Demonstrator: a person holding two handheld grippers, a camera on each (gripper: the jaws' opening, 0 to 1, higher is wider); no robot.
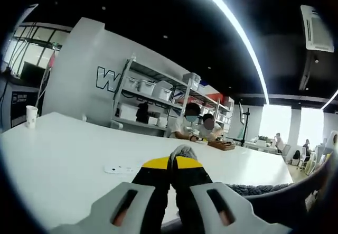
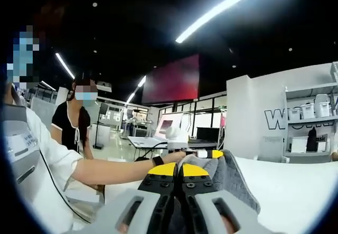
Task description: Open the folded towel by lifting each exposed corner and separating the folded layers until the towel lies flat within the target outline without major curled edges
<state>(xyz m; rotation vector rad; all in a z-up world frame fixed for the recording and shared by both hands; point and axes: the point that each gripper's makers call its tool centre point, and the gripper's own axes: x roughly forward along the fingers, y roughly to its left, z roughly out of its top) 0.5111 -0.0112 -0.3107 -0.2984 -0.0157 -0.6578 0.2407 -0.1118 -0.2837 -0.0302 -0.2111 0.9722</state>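
- Towel [image 2: 228,177]: grey.
- Left tongs [image 1: 172,162]: yellow tips, black body.
- Right tongs [image 2: 177,169]: yellow tips, black body.
- Tabletop [image 1: 63,155]: white.
- Cup [image 1: 31,115]: white.

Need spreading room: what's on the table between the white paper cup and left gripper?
Left gripper view: bare white table, except one small flat white card near the left gripper.

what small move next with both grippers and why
Probably draw the two grippers apart. The left gripper and right gripper are each shut on a pinch of the grey towel, held above the table, so spreading should separate the layers.
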